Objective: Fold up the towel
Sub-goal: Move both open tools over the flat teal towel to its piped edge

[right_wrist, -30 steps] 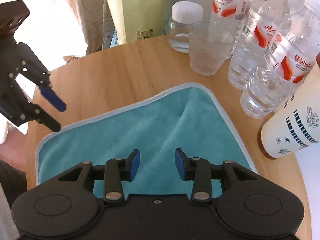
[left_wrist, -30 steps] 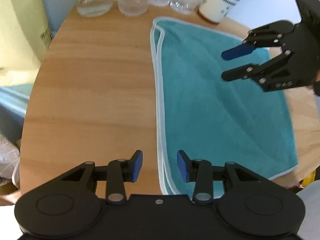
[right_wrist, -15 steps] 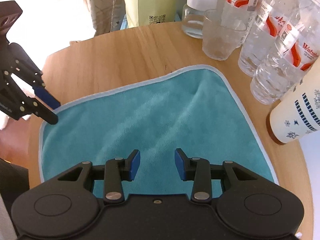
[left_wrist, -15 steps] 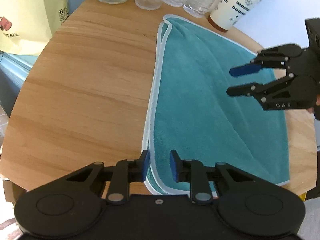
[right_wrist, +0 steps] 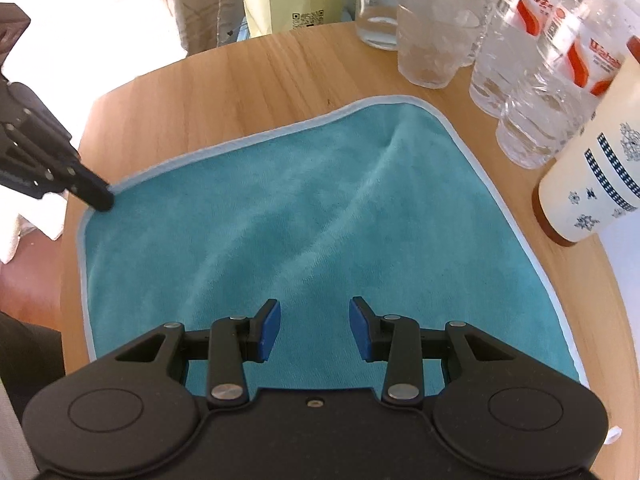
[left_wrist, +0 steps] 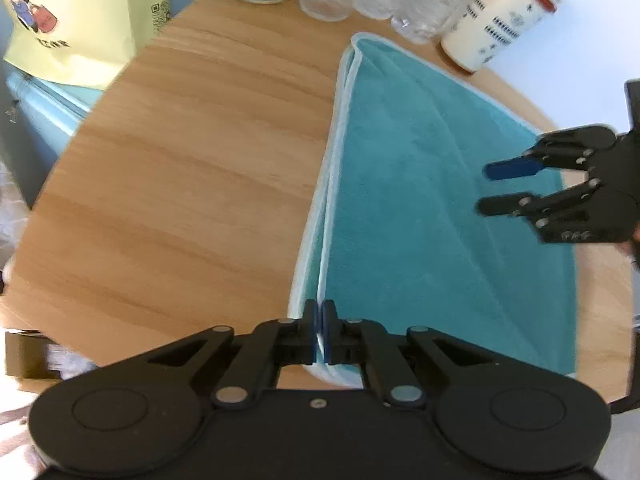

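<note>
A teal towel [left_wrist: 420, 220] with a pale bound edge lies folded in half on the round wooden table [left_wrist: 192, 184]; its two layers show along the left edge. My left gripper [left_wrist: 319, 312] is shut on that doubled edge near the towel's close corner, the fabric pinched between the blue pads. In the right wrist view the towel [right_wrist: 300, 220] spreads flat, and the left gripper [right_wrist: 98, 200] touches its far left corner. My right gripper [right_wrist: 312, 324] hovers open over the towel's near side with nothing between its fingers. The left wrist view shows it [left_wrist: 486, 190] above the towel's right part.
Several clear water bottles [right_wrist: 532, 80], a glass [right_wrist: 432, 52] and a small jar [right_wrist: 380, 12] crowd the table's far side. A cream cup [right_wrist: 592, 184] stands right beside the towel. A yellow bag [left_wrist: 80, 20] sits beyond the table edge.
The left gripper's jaws have closed from apart onto the towel's doubled edge, and its view has rolled. The right gripper has drifted a little farther over the towel, still open.
</note>
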